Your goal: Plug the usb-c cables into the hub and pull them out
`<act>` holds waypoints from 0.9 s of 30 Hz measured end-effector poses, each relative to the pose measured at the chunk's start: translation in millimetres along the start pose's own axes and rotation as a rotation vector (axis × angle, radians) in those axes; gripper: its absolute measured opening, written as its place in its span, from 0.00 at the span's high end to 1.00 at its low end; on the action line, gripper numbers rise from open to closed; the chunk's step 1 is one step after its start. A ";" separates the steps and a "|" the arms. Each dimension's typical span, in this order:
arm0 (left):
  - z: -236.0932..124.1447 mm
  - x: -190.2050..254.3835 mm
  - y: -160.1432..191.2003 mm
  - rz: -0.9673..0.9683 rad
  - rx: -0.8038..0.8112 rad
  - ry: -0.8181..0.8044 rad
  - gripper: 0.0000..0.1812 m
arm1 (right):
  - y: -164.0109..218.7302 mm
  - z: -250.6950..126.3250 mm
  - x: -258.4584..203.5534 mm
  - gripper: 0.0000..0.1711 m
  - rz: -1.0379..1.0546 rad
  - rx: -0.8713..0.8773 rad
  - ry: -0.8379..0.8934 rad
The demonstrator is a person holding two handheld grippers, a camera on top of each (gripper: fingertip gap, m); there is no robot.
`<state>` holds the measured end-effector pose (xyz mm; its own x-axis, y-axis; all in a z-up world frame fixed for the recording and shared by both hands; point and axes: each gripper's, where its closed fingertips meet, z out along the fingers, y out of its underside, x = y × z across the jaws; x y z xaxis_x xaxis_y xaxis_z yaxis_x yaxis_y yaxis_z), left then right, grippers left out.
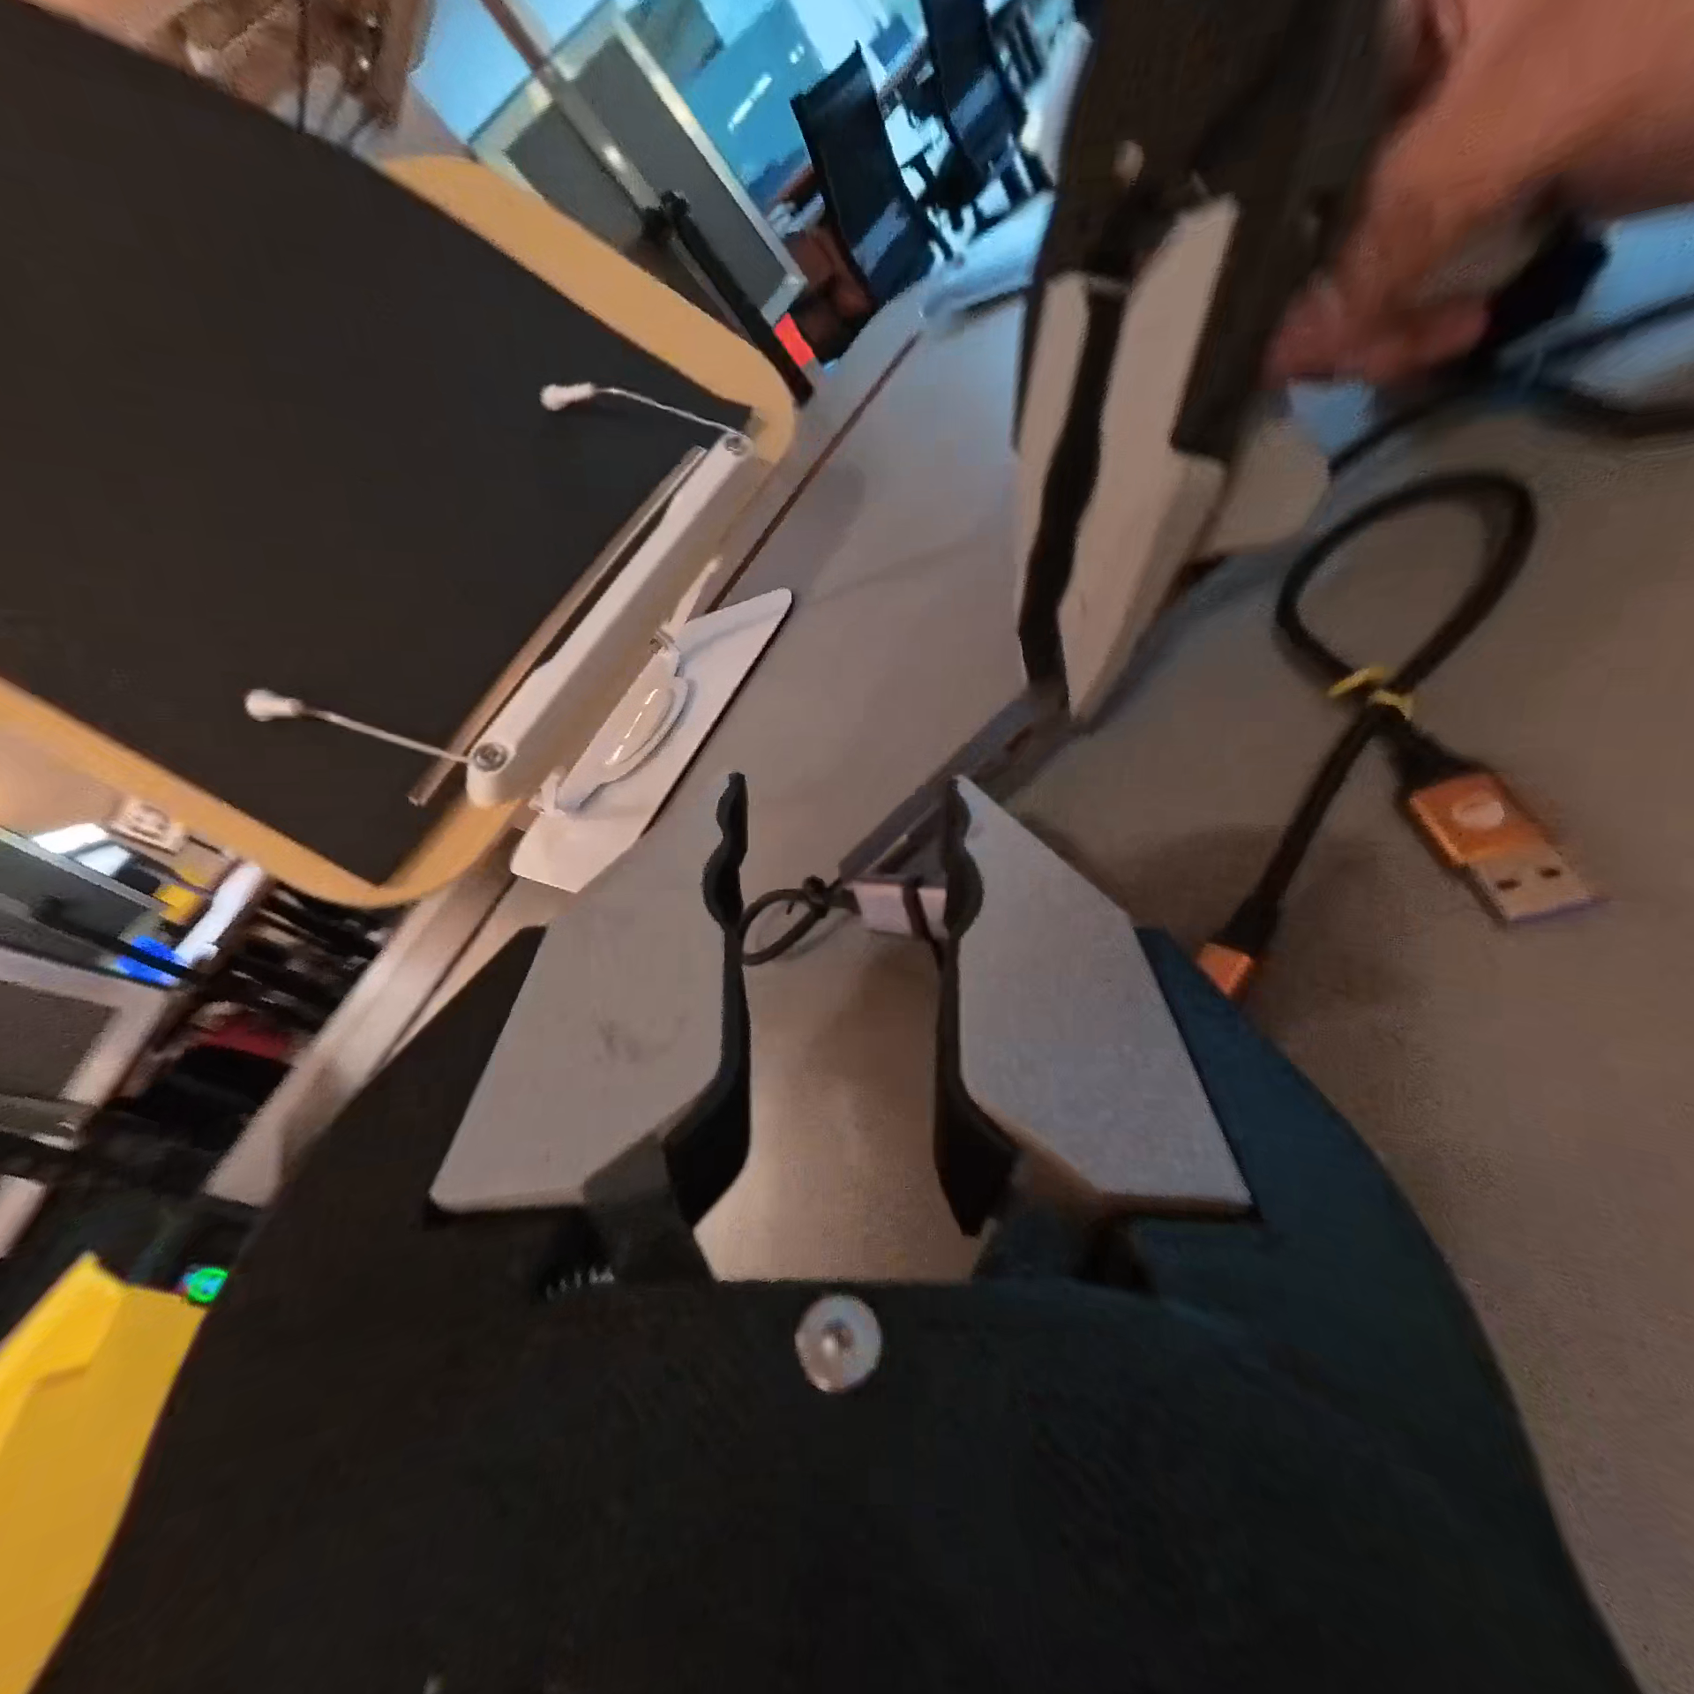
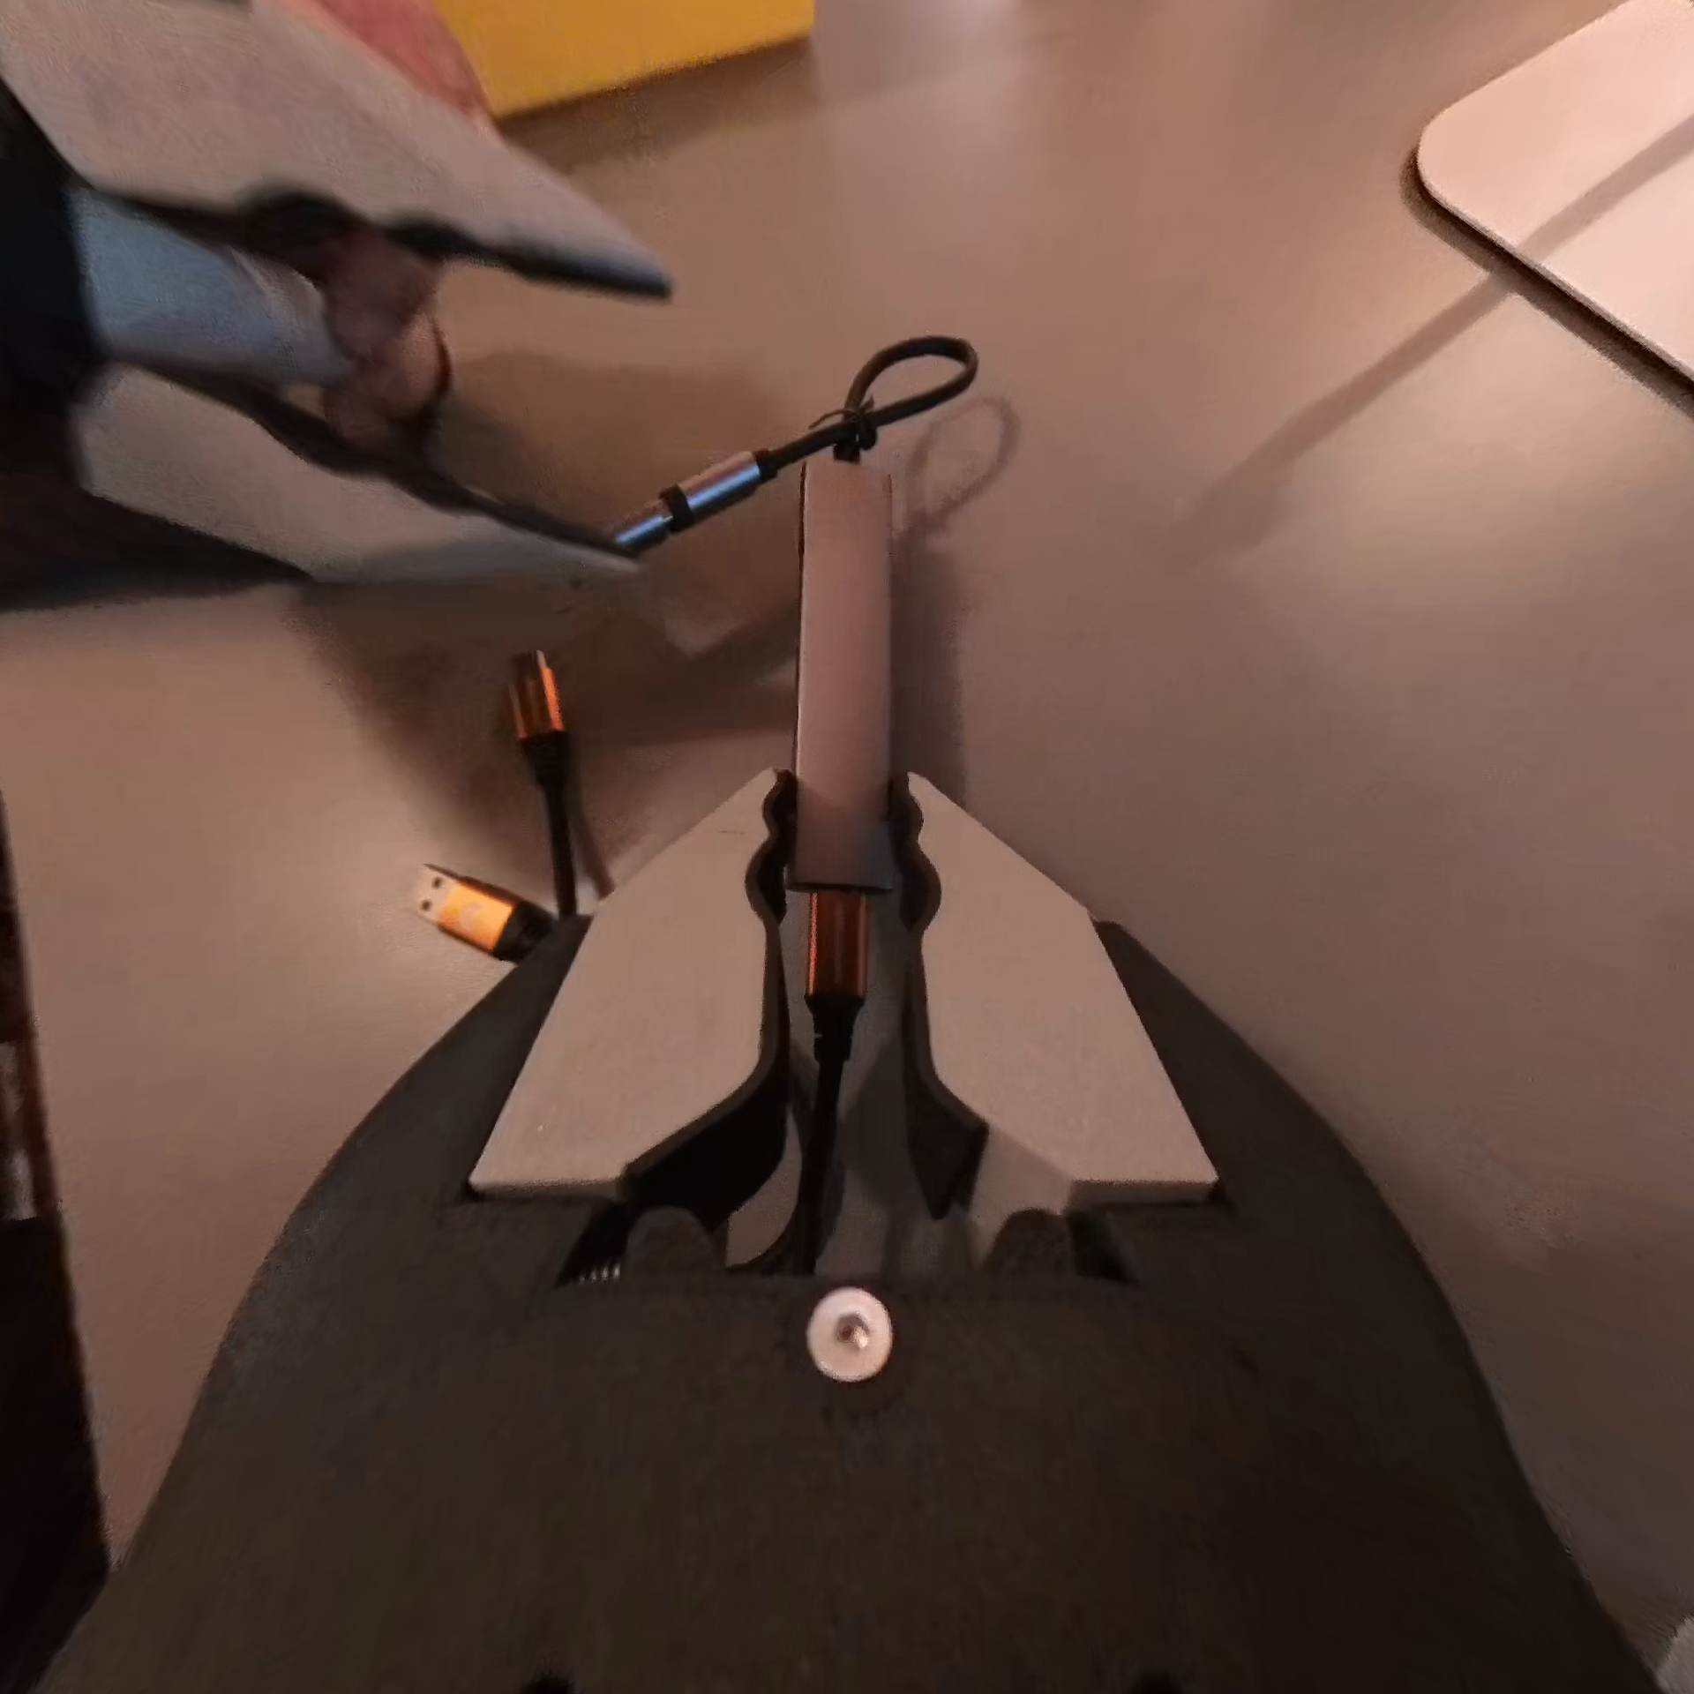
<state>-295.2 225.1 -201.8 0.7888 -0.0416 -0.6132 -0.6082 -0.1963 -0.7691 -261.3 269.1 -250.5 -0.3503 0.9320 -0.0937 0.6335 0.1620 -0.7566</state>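
Note:
A slim grey hub point(image 2: 843, 642) lies on the grey table point(image 2: 1237, 733), pointing away from me. My right gripper point(image 2: 845, 807) is shut on the hub's near end. An orange USB-C plug point(image 2: 836, 944) with a black cable sits in that end, between my fingers. The hub's short black pigtail point(image 2: 917, 376) ends in a silver plug point(image 2: 697, 500). My left gripper point(image 1: 845, 825) is open; the silver plug point(image 1: 894, 903) lies against its right finger and is not gripped. The left gripper also shows in the right wrist view point(image 2: 646, 422), with its jaws apart.
A second black cable lies loose on the table, with an orange USB-A plug point(image 2: 477, 912) and an orange USB-C plug point(image 2: 536, 701). A black board with a tan rim point(image 1: 367, 458) on a white mount point(image 1: 660, 733) stands at left. A yellow box point(image 2: 623, 46) lies far away, and a pale plate point(image 2: 1577, 183) at right. Both grippers' tips are roughly 25 centimetres from the pale plate point(image 2: 1577, 183). My left wrist view point(image 1: 618, 825) looks at it from another angle.

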 end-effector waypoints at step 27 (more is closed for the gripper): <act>8.0 19.7 -6.1 0.523 -0.048 -0.155 0.86 | 2.1 -8.2 -6.2 0.89 0.061 0.037 -0.066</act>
<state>-276.7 233.3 -210.6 0.3577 -0.0011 -0.9338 -0.9082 -0.2329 -0.3477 -252.1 266.3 -246.2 -0.3578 0.9159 -0.1818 0.6296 0.0928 -0.7714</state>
